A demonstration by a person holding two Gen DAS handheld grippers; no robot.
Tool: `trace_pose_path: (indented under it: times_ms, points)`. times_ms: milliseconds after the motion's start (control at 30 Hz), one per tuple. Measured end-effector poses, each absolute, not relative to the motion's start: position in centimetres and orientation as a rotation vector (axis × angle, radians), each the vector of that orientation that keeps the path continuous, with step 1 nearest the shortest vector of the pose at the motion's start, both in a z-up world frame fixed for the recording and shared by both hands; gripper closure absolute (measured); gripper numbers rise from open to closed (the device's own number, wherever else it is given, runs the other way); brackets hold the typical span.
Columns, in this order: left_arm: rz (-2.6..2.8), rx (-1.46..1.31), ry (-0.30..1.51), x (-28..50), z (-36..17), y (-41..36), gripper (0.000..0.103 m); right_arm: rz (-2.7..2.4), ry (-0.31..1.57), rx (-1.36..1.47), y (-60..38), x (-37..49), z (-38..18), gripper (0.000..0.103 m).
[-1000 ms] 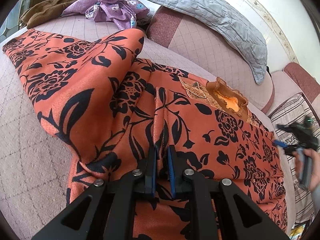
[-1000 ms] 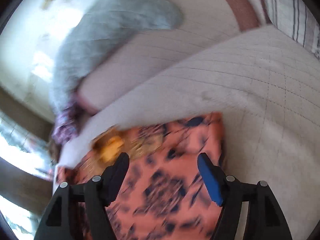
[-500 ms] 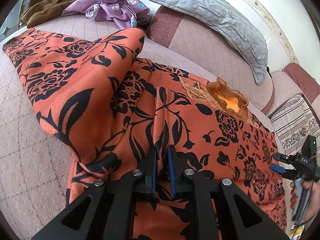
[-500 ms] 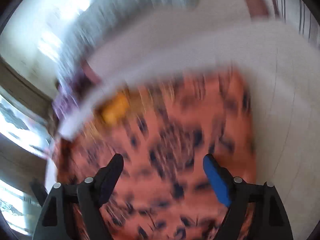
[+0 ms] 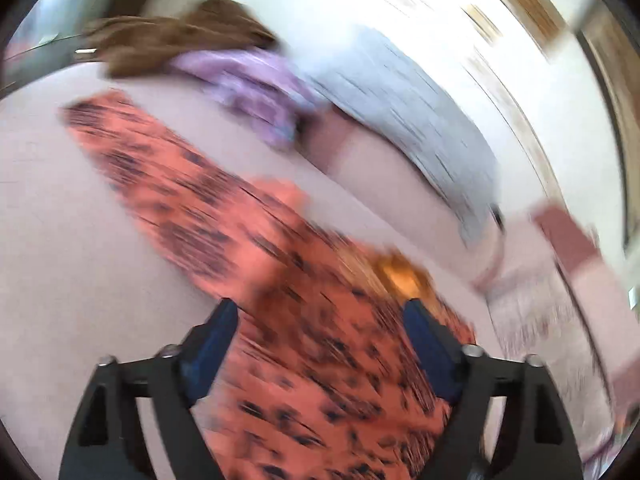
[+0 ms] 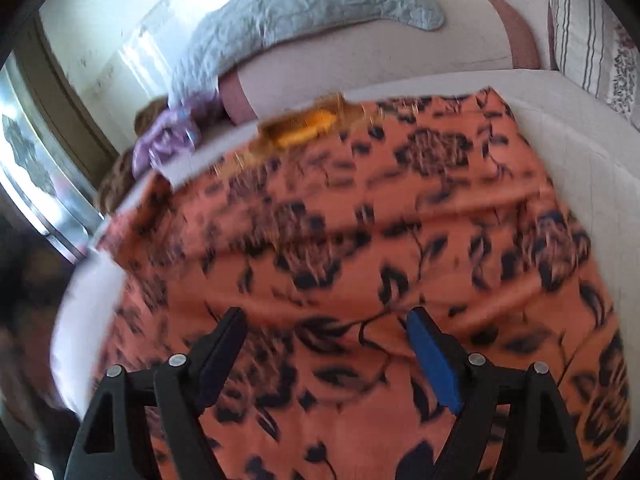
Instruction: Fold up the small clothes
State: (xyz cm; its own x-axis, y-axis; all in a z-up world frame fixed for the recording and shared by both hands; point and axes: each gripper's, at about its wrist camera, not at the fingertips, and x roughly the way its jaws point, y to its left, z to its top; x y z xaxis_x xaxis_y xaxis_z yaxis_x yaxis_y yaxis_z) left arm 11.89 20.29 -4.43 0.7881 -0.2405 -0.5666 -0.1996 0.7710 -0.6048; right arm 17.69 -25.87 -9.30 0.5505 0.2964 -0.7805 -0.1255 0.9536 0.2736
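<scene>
Orange floral garment (image 6: 360, 240) smeared by blur, left tongs (image 5: 320, 340) apart, right tongs (image 6: 326, 344) apart, hem cut off.

My left view is smeared with motion blur, so the orange floral garment (image 5: 304, 320) has no readable pattern; its lower part runs off the bottom edge.

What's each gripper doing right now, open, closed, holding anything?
Left gripper: open, holding nothing, above the orange floral garment.
Right gripper: open, holding nothing, over the same garment.
</scene>
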Motion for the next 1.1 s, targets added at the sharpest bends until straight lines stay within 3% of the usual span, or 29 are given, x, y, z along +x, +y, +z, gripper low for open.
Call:
trace_pose_path:
  times_ms: [333,733,800,833,867,967,1100]
  points:
    - [0.293,-1.027,0.728,18.4,-10.9,37.5,0.017,0.293,0.929,0.15,-25.8,16.7,-9.6,0.006]
    - [0.421,-0.952,0.708,24.2,-13.3,41.3,0.017,0.329,0.911,0.224,-26.7,16.8,-10.2,0.004]
    - [0.467,-0.91,0.73,24.8,-13.2,41.6,0.036,0.333,0.908,0.232,-26.8,16.7,-10.2,0.004]
    - [0.503,-0.88,0.766,25.2,-13.4,41.8,0.08,0.335,0.907,0.235,-26.8,16.8,-10.2,0.004]
    - [0.506,-0.878,0.799,25.1,-13.6,42.3,0.099,0.338,0.905,0.242,-26.9,16.7,-10.2,0.004]
    - [0.472,-0.869,0.807,25.1,-12.6,42.9,0.099,0.345,0.899,0.259,-27.0,16.7,-10.2,0.004]
    - [0.366,-0.61,0.676,25.0,-4.3,37.4,0.099,0.356,0.89,0.287,-27.4,16.7,-10.2,0.004]
